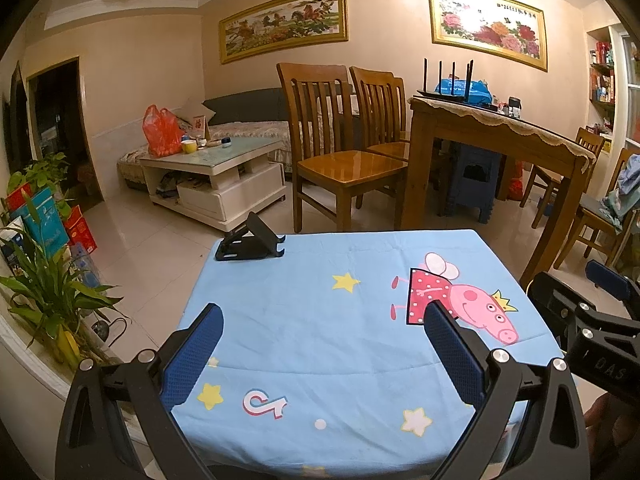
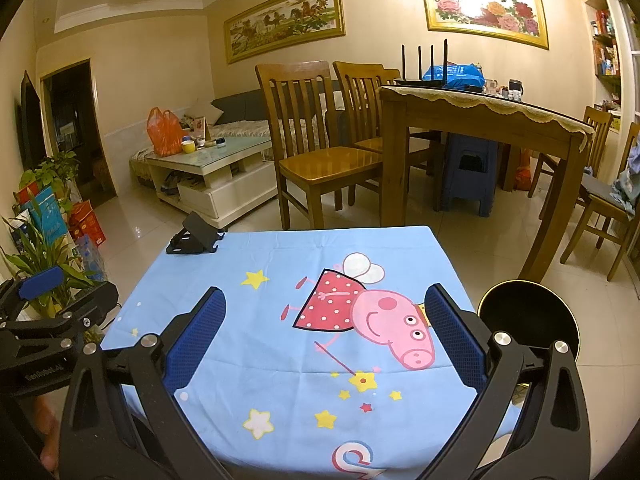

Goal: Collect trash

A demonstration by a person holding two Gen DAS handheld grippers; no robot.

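1. Warm yellow light fills a living and dining room in both views, with glossy pale floor tiles, wooden slat-back chairs (image 1: 340, 152) in the middle of the frame and a wooden dining table (image 1: 500, 136) with a lace-edged cover at the upper right.
2. Filling the lower centre of each frame is a small table under a light blue cloth (image 1: 320, 320), soft and slightly creased, printed with a pink cartoon pig, yellow stars and a logo.
3. No trash shows on this cloth in either view. Its only object is a black folding phone stand (image 1: 250, 242) of hard, angular plastic, at the far left corner.
4. A round black bin (image 2: 528, 316) with a thin gold rim sits at the lower right of the right wrist view, just beside the cloth's right edge; its inside is dark, so I cannot tell what it holds.
5. The left gripper (image 1: 322, 354) hovers over the near part of the cloth with its jaws wide apart and nothing between them; its pads (image 1: 192, 360) are blue with a fine mesh texture on matte black arms.
6. The right gripper (image 2: 324, 338) is likewise spread wide and empty, above the pig print.
7. Judging from the bare cloth, collecting is either finished or not begun; the frames do not settle which.
8. An orange plastic bag (image 1: 162, 132), thin and crinkled, stands on the white coffee table (image 1: 208, 168) at the left, well apart from both grippers.
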